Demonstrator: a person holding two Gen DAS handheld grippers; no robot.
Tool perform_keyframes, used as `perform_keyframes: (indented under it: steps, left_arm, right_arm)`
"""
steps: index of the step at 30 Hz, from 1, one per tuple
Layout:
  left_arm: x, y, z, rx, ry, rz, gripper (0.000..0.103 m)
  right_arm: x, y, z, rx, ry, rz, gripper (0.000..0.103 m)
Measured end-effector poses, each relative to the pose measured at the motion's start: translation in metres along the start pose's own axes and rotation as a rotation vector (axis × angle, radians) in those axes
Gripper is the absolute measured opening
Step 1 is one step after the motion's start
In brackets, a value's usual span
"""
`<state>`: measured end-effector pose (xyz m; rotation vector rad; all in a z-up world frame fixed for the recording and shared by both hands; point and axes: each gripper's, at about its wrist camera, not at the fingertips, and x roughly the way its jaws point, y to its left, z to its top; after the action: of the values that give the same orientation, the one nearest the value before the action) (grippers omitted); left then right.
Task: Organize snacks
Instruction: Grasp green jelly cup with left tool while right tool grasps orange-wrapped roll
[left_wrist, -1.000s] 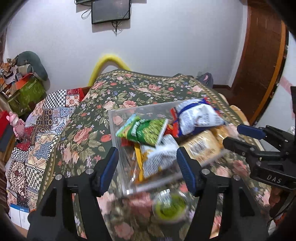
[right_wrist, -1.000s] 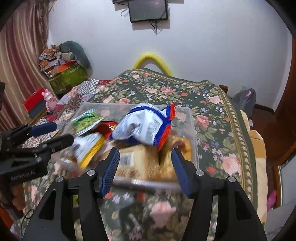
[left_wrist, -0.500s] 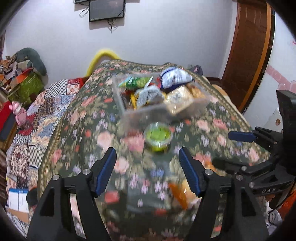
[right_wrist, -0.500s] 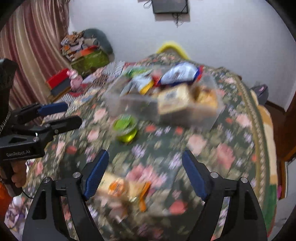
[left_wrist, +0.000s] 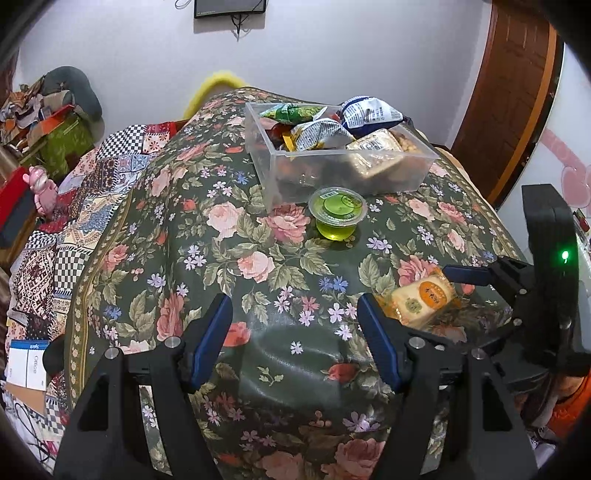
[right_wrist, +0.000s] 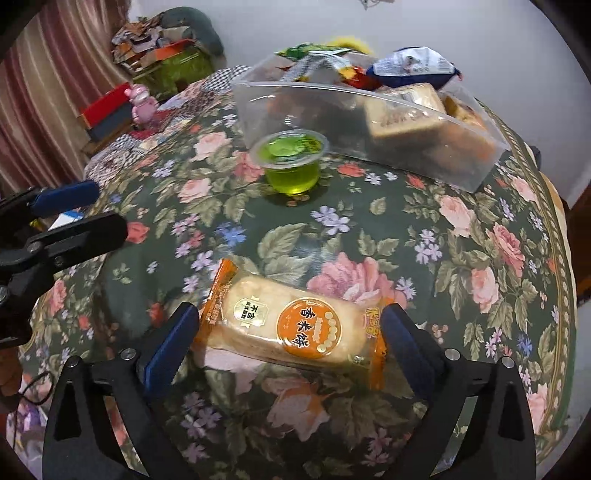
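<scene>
A clear plastic box (left_wrist: 347, 173) (right_wrist: 332, 110) holding several snack packets stands at the far side of the floral-covered table (left_wrist: 229, 266). A green jelly cup (left_wrist: 337, 213) (right_wrist: 291, 159) stands just in front of it. An orange-wrapped rice cake packet (right_wrist: 291, 328) (left_wrist: 421, 301) lies near the table's front. My right gripper (right_wrist: 288, 332) is open, its fingers on either side of the packet. My left gripper (left_wrist: 295, 328) is open and empty over bare cloth, to the left of the packet.
A patchwork-covered surface (left_wrist: 74, 206) lies left of the table, with a pink toy (left_wrist: 40, 188) and piled clutter (left_wrist: 48, 110) beyond. A brown door (left_wrist: 506, 92) is at the right. A white wall with a screen (left_wrist: 229, 7) is behind.
Both grippers have pulled back from the clear box toward the table's front. The right gripper has come down around the orange rice cake packet.
</scene>
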<state>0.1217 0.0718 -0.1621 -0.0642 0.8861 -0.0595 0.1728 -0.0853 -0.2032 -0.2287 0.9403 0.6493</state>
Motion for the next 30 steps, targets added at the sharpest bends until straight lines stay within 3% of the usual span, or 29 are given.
perform_keyframes:
  steps: [6,8,10,15,28,30]
  left_arm:
    - [0.014,-0.012,0.007,0.02,0.009,-0.021,0.07]
    - [0.022,-0.018,0.011,0.033,0.015,-0.025,0.07]
    - [0.031,-0.023,0.015,0.043,0.025,-0.03,0.07]
    - [0.055,-0.034,0.032,0.04,0.036,-0.055,0.07]
    - [0.119,-0.04,0.072,0.037,0.07,-0.02,0.069]
    - [0.124,-0.041,0.072,0.04,0.067,-0.018,0.062]
  right_arm:
    - [0.002,-0.031,-0.002,0.034,-0.006,-0.004,0.098]
    - [0.0,-0.036,-0.001,0.04,-0.017,-0.01,0.094]
    - [-0.003,-0.044,0.0,0.04,-0.026,-0.011,0.084]
    - [-0.009,-0.059,-0.003,0.045,-0.054,-0.027,0.074]
    - [-0.016,-0.093,0.011,0.1,-0.102,-0.048,0.072]
    - [-0.02,-0.095,0.014,0.106,-0.112,-0.049,0.072]
